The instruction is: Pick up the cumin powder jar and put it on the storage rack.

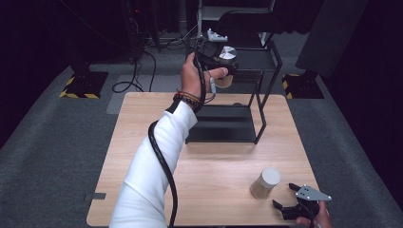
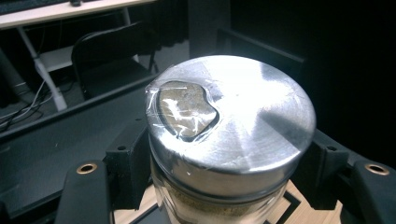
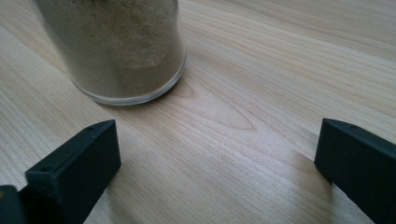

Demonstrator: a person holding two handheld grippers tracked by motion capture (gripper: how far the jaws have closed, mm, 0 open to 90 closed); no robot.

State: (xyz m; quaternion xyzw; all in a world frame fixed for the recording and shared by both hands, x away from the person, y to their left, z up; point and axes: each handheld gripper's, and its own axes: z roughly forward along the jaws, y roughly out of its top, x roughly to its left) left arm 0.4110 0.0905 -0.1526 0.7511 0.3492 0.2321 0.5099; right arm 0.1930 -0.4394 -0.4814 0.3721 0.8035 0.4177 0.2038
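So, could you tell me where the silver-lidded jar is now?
In the high view, the silver-lidded jar is clamped in the left gripper, held above the black rack's upper shelf at the table's far side.

The jar (image 2: 224, 140) I hold is glass with a shiny metal lid — a taped-over hole in the lid shows brownish powder inside. It sits upright, lifted above the black shelf rack (image 1: 237, 128). A second jar (image 1: 265, 183) — white lid, same powder — stands on the table (image 1: 142, 156).

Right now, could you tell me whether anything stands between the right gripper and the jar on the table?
Nothing visible does. The right gripper is open, and only bare table lies between its jaws and the jar of beige powder just ahead.
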